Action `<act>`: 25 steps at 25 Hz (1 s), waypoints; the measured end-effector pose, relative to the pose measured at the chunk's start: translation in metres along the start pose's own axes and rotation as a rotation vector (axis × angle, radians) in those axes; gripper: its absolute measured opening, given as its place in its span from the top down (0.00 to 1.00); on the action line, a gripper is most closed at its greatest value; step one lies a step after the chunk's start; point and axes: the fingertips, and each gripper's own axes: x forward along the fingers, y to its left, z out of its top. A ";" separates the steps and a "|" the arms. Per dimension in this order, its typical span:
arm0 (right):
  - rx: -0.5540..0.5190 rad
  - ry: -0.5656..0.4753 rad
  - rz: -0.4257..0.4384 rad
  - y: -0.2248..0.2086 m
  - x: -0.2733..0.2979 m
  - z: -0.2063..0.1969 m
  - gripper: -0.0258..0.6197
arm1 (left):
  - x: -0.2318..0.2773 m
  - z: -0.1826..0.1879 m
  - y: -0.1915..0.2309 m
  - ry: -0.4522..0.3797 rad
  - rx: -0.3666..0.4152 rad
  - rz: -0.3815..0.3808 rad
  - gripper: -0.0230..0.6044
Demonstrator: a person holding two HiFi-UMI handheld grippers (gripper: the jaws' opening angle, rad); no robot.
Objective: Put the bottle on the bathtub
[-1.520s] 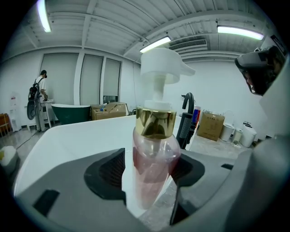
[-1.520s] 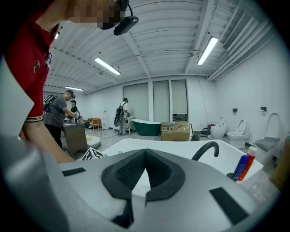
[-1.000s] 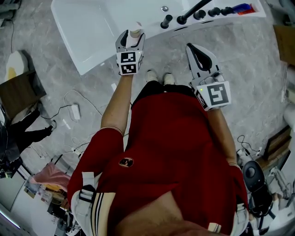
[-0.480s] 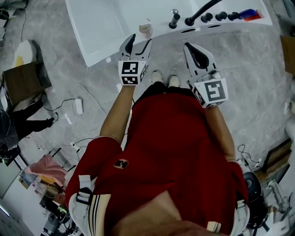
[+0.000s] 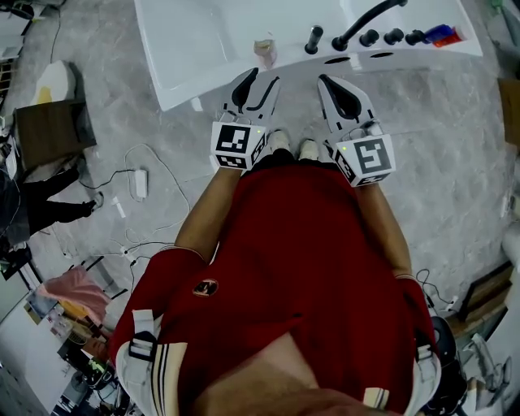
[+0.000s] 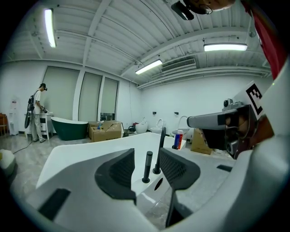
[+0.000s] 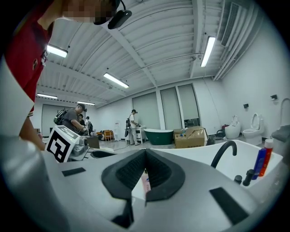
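Note:
The small beige bottle point(image 5: 265, 50) stands upright on the near rim of the white bathtub point(image 5: 203, 41), left of the black taps. My left gripper point(image 5: 255, 80) is open just short of the bottle, nothing between its fingers; its own view shows the tub rim point(image 6: 90, 152) and a black tap knob point(image 6: 147, 166) through the gap. My right gripper point(image 5: 340, 84) is shut and empty, held beside the left one in front of the rim. In the right gripper view a strip of the bottle's label point(image 7: 146, 183) shows behind the closed jaws.
A black curved spout point(image 5: 366, 18) and several black knobs point(image 5: 394, 36) line the tub rim, with a blue and red container point(image 5: 443, 34) at its right end. Cables and an adapter point(image 5: 138, 183) lie on the floor to the left. People stand far off by a green tub point(image 6: 68, 127).
The left gripper held the bottle at the tub rim a second ago; it has let go, opened and drawn back. The bottle stays standing on the rim.

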 end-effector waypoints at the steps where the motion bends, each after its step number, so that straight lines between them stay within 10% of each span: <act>1: 0.000 -0.003 0.004 0.002 -0.001 0.001 0.96 | -0.003 0.002 -0.002 -0.003 0.005 0.001 0.70; 13: -0.013 -0.023 0.050 0.018 -0.003 0.010 0.96 | -0.023 0.035 -0.007 -0.062 0.024 0.034 0.95; 25: -0.028 -0.010 0.042 0.014 -0.004 0.007 0.96 | -0.013 0.035 -0.027 -0.052 0.035 -0.044 0.95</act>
